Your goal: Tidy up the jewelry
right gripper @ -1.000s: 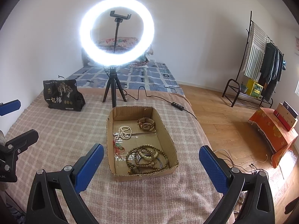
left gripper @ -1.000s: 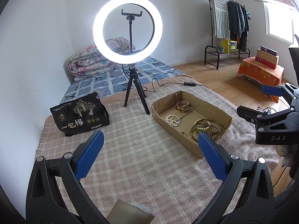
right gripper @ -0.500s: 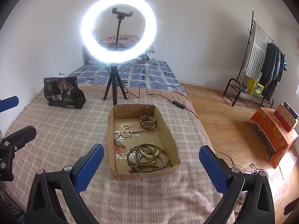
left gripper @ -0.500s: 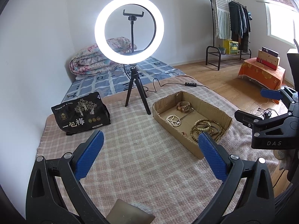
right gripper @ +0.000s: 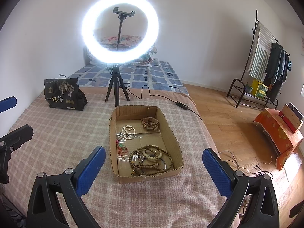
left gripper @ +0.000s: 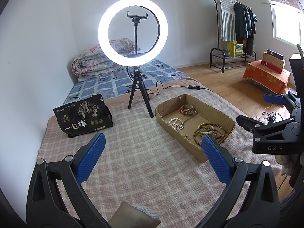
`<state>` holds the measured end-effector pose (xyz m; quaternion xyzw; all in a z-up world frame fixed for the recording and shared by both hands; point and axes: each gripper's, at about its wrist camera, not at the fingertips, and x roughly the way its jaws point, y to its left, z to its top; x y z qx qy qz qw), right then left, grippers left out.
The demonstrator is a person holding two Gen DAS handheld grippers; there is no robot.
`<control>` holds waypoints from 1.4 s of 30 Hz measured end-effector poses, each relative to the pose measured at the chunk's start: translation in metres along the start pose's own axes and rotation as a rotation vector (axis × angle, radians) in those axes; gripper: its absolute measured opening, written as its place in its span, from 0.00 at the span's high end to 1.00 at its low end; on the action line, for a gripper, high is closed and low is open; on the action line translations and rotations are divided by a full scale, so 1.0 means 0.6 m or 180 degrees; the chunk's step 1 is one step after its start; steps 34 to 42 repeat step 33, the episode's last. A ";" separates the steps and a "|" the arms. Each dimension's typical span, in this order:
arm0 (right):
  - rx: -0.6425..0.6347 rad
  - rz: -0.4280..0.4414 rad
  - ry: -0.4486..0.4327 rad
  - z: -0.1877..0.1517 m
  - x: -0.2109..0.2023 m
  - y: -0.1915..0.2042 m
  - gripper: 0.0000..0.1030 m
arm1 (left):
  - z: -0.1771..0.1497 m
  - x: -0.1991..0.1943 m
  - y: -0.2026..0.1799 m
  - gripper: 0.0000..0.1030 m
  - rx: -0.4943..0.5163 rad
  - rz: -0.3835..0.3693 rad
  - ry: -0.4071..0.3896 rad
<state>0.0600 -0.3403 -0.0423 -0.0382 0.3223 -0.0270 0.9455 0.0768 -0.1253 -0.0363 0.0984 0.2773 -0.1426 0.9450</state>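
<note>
A shallow cardboard tray [right gripper: 172, 131] [left gripper: 220, 115] lies on a pink checked blanket [right gripper: 62, 133]. Inside it are a brown wooden bead strand [right gripper: 152, 158] [left gripper: 209, 133] at the near end, a white bead string [right gripper: 128, 131] [left gripper: 176, 123], a brown-strapped watch [right gripper: 150, 123] [left gripper: 187, 110] at the far end, and a red cord [right gripper: 120, 148]. My right gripper [right gripper: 151, 171] hangs open just before the tray's near edge, nothing between its blue pads. Left of the tray, my left gripper [left gripper: 152, 157] is open and empty over bare blanket.
A lit ring light on a black tripod [right gripper: 117, 87] stands behind the tray, its cable [right gripper: 182, 104] trailing right. A black printed bag [right gripper: 63, 94] sits far left. Right of the bed are wooden floor, a clothes rack [right gripper: 266, 64] and an orange-covered stand [right gripper: 279, 133].
Both grippers have drifted slightly; the tray and ring light sit a little further right in the left wrist view and a little further away in the right. Both stay open.
</note>
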 end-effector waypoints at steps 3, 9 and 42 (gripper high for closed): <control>-0.0004 0.0001 0.0003 -0.001 0.001 0.001 0.00 | 0.001 -0.001 -0.001 0.00 -0.0024 -0.0021 0.0034; 0.0011 0.0011 0.0015 -0.004 0.002 0.002 0.00 | 0.003 -0.006 -0.002 0.00 -0.0048 0.0005 0.0034; 0.0046 0.0051 0.0065 -0.005 0.007 0.004 0.00 | 0.001 -0.016 -0.004 0.00 -0.0074 0.0049 -0.0016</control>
